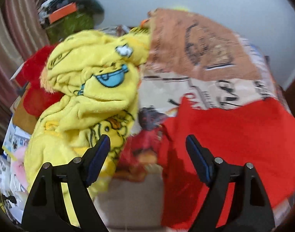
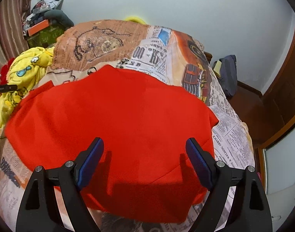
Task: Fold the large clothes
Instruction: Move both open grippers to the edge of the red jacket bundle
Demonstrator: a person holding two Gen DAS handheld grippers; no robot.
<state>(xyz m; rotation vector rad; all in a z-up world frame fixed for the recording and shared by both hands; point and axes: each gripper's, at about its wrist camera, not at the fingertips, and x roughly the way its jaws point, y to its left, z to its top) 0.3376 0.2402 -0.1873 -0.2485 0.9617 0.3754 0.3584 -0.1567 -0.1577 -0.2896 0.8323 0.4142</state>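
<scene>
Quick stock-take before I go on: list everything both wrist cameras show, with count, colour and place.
red garment: 1, red, spread flat on the bed.
yellow fleece garment: 1, yellow with blue cartoon prints, heaped at the bed's left side.
bedsheet: 1, beige and brown newspaper print, covering the bed.
second red item: 1, red, behind the yellow heap; type unclear.
orange box: 1, orange, on the cluttered stack by the curtain.
curtain: 1, brownish pink, far left.
dark bag: 1, navy, right of the bed.
left hand-held gripper: 1, black with blue pads, open.
right hand-held gripper: 1, black with blue pads, open above the red garment.
</scene>
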